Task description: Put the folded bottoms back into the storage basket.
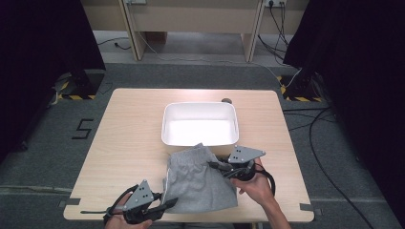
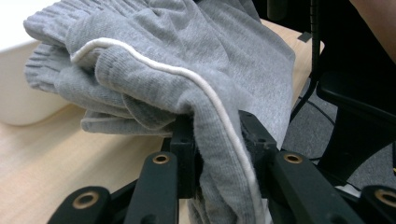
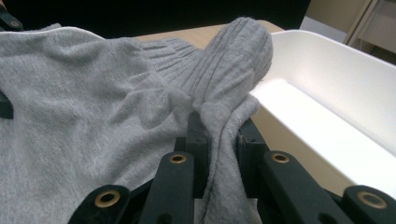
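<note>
Grey shorts (image 1: 200, 179) lying on the near half of the wooden desk (image 1: 129, 138), just in front of a white tub (image 1: 199, 124), the ribbed waistband corner reaching up against the tub's near rim; left tongs (image 1: 168, 202) at the shorts' near-left corner, pressed onto the cloth there, held by the left hand (image 1: 126, 220) at the desk's near edge; right tongs (image 1: 216, 166) at the shorts' right edge, close to the tub, pinching the cloth, held by the right hand (image 1: 258, 183). Seen along the left tongs (image 2: 217, 140): jaws closed on a thick fold of shorts (image 2: 177, 60) with a white piped seam running down between them, the rest of the cloth bunched ahead and to the left over the desk (image 2: 60, 154), tub (image 2: 18, 93) pale beyond at the left. Seen along the right tongs (image 3: 218, 135): jaws clamped on a narrow ridge of grey cloth, ribbed waistband rising above them, the body of the shorts (image 3: 79, 126) spread out to the left, tub (image 3: 336, 93) just beside on the right with its rim touching the raised waistband. Shorts stretched between the two tongs, partly crumpled, lying flat in the middle; grey carpet and cables around the desk.
</note>
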The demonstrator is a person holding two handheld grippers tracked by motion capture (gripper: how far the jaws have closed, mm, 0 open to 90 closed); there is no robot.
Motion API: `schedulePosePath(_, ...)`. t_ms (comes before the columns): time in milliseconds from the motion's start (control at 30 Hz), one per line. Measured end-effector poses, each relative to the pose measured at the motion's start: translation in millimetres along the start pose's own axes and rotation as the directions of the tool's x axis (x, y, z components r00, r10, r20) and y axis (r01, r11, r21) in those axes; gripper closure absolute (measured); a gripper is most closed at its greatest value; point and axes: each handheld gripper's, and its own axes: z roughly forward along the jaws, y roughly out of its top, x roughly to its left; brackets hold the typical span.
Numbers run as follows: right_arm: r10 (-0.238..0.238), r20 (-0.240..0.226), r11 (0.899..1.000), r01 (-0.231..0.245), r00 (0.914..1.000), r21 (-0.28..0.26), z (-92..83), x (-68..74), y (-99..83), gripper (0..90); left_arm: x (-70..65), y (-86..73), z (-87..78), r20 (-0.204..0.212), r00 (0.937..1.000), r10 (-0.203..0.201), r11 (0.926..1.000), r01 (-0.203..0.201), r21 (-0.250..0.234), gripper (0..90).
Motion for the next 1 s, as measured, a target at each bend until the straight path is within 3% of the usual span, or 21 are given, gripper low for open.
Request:
schedulePosePath(467, -0.045, 0.008, 0.999, 0.045, 0.999, -0.02, -10.1, -4.6, 25.0, 80.2, 3.8, 24.1, -11.8, -0.006, 0.9997, 0.023, 0.9993, -0.023, -0.03, 70.1)
schedulePosePath(767, -0.05, -0.001, 0.998, 0.049, 0.9988, -0.031, -17.7, -11.6, 41.9, 80.2, 4.4, 43.7, -18.6, -0.007, 0.9988, 0.048, 0.9972, -0.049, -0.056, 70.1)
schedulePosePath(1000, -0.066, 0.01, 0.998, 0.066, 0.9978, -0.023, -21.3, -20.2, 56.9, 80.1, 9.9, 58.8, -16.5, -0.004, 0.9986, 0.053, 0.9962, -0.053, -0.069, 70.1)
